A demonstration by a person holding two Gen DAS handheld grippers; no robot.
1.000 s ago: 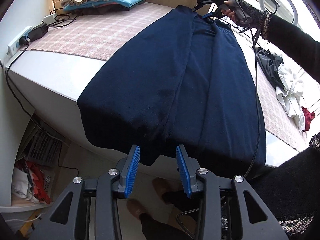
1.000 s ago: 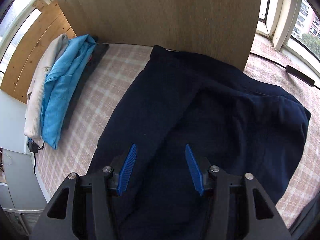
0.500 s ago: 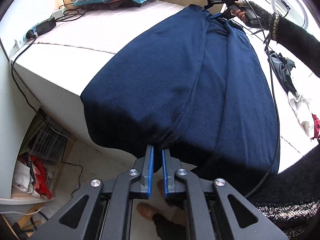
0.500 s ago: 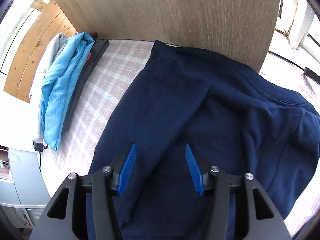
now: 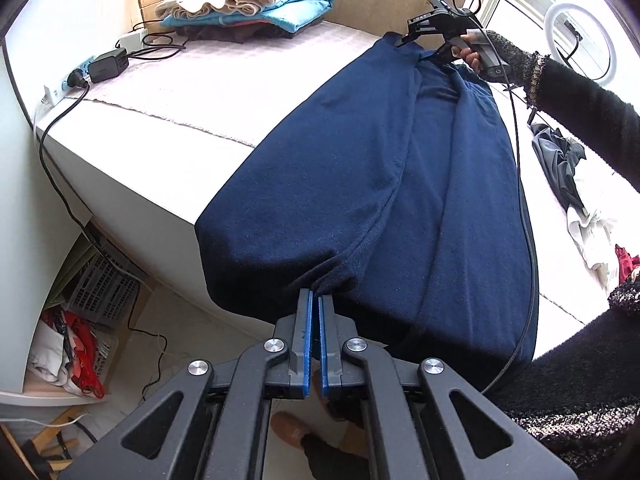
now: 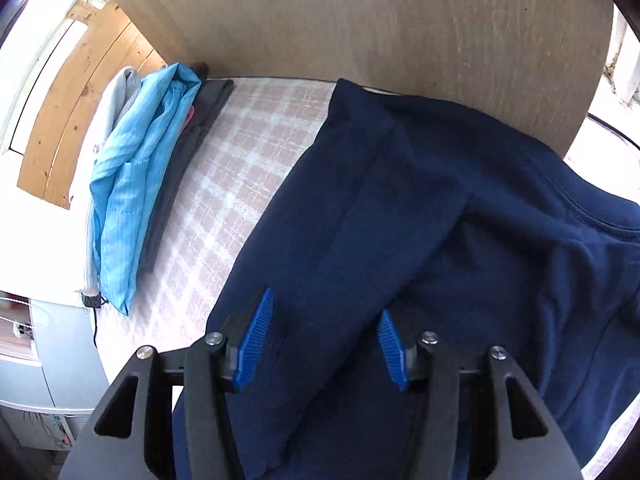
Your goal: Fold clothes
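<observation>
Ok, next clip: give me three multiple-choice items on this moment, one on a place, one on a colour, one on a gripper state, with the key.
1. Where does the folded stack lie?
A. On the floor
B. At the far end of the bed, by the wooden board
C. On top of the sweater

2. What colour is the sweater?
A. Navy blue
B. Red
C. White

3. How does the left gripper stand?
A. Wide open above the sweater
B. Shut on the sweater's hem
C. Shut on a cable

Key: 1 B, the stack sits on the checked bed cover beside the wood panel. 2 A, the cloth is dark blue in both views. 3 B, its blue pads are pressed together with the hem pinched between them, while the right gripper is open over the sweater.
</observation>
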